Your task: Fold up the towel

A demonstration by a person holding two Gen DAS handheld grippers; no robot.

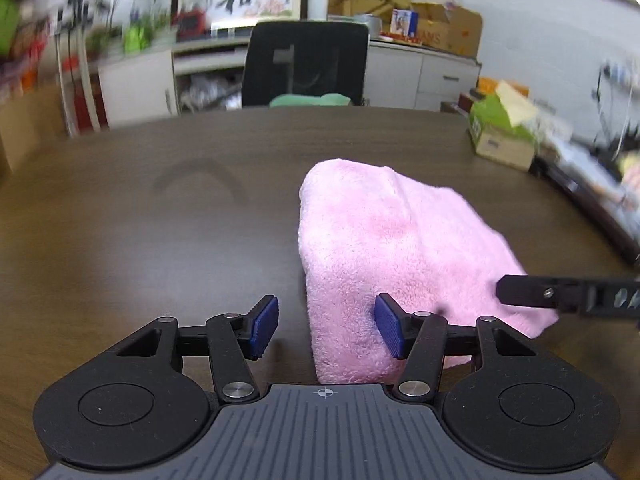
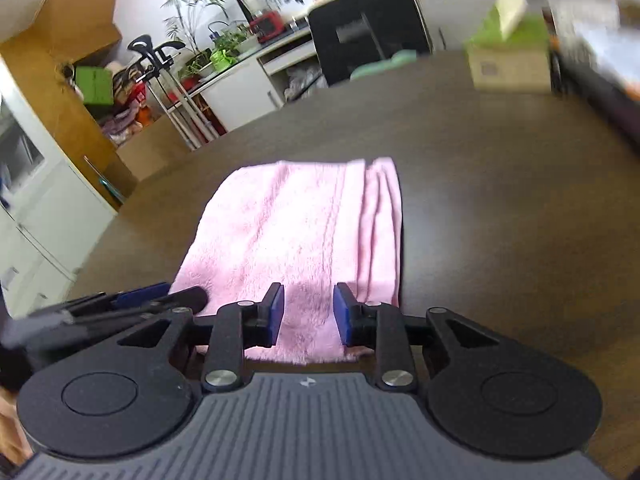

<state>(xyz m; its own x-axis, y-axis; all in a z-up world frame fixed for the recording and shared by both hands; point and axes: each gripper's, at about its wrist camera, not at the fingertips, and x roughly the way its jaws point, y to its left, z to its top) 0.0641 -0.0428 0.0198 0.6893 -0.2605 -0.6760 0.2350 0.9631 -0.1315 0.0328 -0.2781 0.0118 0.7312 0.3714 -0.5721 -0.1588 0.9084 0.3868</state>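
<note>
The pink towel (image 2: 296, 232) – soft, limp, light – lies folded on the tabletop (image 1: 140, 220), best pinched at its near edge; left tool (image 1: 326, 328) and right tool (image 2: 308, 316) both gape, unclamped.

The towel (image 1: 400, 248) I'm looking at is soft, fluffy pink cloth with a deep matt pile. It lies on a table (image 1: 160, 220) of dark wood grain, smooth with a dull sheen. My left gripper (image 1: 326, 330) is matt black plastic with ribbed blue pads and shiny metal pins; the right gripper (image 2: 308, 316) looks the same. The tissue box (image 1: 502, 136) seems plain cardboard.
</note>
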